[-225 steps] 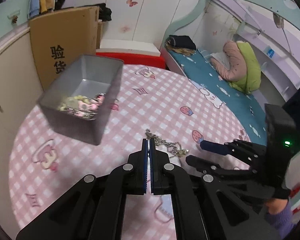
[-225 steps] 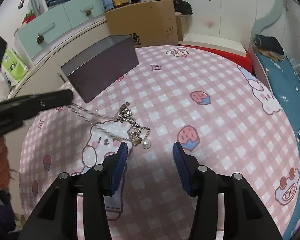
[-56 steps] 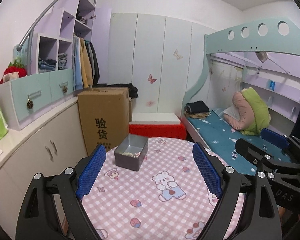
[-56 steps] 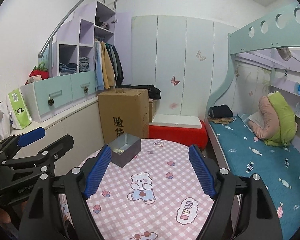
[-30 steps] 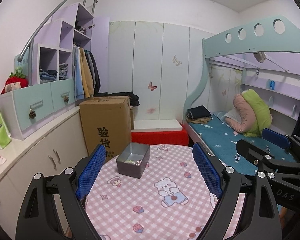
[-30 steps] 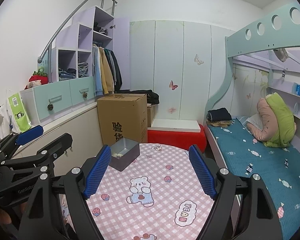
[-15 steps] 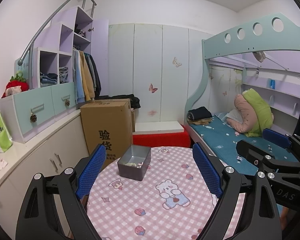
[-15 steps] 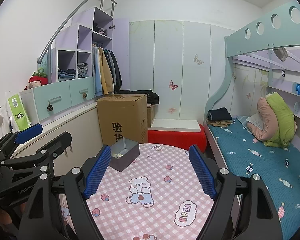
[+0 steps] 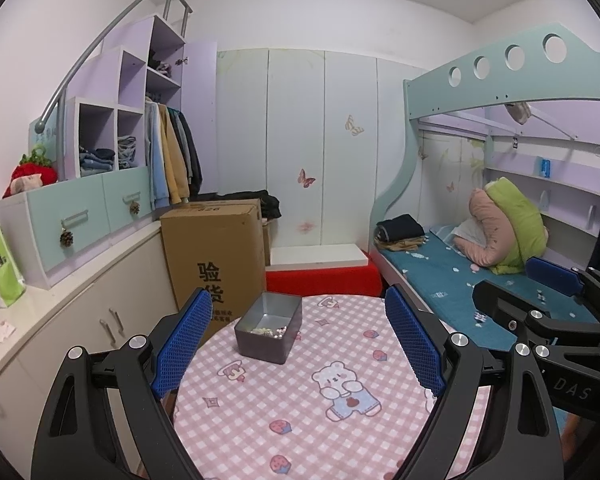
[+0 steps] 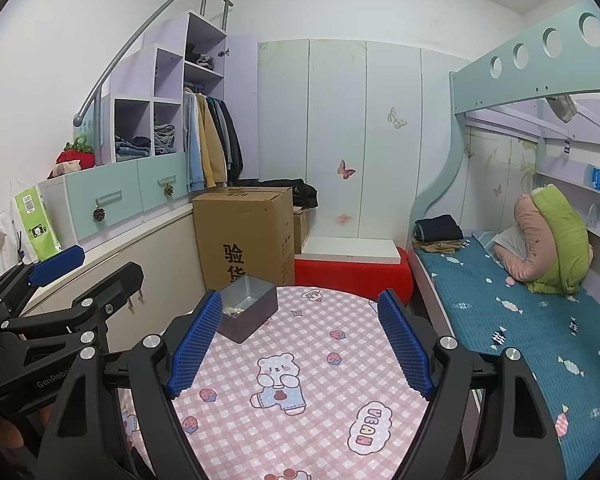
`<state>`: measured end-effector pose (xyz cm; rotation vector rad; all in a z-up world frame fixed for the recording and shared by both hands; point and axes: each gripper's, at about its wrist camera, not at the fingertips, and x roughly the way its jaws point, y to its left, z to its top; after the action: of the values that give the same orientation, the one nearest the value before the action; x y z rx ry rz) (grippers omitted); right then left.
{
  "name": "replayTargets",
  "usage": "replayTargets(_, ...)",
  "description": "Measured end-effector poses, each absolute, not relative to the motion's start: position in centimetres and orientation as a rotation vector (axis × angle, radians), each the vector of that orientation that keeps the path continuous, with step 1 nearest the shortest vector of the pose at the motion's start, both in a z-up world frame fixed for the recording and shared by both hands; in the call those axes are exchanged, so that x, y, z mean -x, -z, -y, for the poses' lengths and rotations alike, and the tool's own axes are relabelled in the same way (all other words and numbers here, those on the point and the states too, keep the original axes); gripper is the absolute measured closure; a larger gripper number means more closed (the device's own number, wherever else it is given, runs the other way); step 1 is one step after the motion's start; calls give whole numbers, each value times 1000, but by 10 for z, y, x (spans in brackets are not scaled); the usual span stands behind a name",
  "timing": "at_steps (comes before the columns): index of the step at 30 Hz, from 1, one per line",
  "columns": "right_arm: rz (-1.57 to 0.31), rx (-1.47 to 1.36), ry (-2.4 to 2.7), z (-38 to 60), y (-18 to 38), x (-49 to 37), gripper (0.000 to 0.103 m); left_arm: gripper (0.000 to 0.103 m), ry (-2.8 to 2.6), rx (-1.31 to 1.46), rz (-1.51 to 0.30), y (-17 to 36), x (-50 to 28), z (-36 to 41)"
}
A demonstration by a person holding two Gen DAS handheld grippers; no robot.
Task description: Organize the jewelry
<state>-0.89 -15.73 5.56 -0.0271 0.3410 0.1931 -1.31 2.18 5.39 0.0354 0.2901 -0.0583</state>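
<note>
A grey metal box (image 9: 269, 333) sits at the far left of the round table with the pink checked cloth (image 9: 300, 400). Jewelry (image 9: 267, 330) lies inside it. The box also shows in the right wrist view (image 10: 247, 313) with the jewelry (image 10: 233, 311) in it. My left gripper (image 9: 298, 344) is open and empty, held high and well back from the table. My right gripper (image 10: 300, 340) is open and empty, likewise raised and back. Each gripper shows at the edge of the other's view.
A cardboard box (image 9: 214, 252) stands behind the table beside a low cabinet (image 9: 80, 320). A red bench (image 9: 322, 280) lies behind. A bunk bed with a teal mattress (image 10: 520, 312) runs along the right. Wardrobe shelves (image 10: 160, 120) fill the left wall.
Both grippers have drawn slightly further up and back from the table, so the box looks smaller. Both stay open and empty.
</note>
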Motion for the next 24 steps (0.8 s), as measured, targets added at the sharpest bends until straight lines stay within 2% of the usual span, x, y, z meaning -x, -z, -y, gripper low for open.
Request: replayTargets(24, -357, 19, -190, 158, -51, -1, 25, 17, 67, -49, -302, -46, 5, -19)
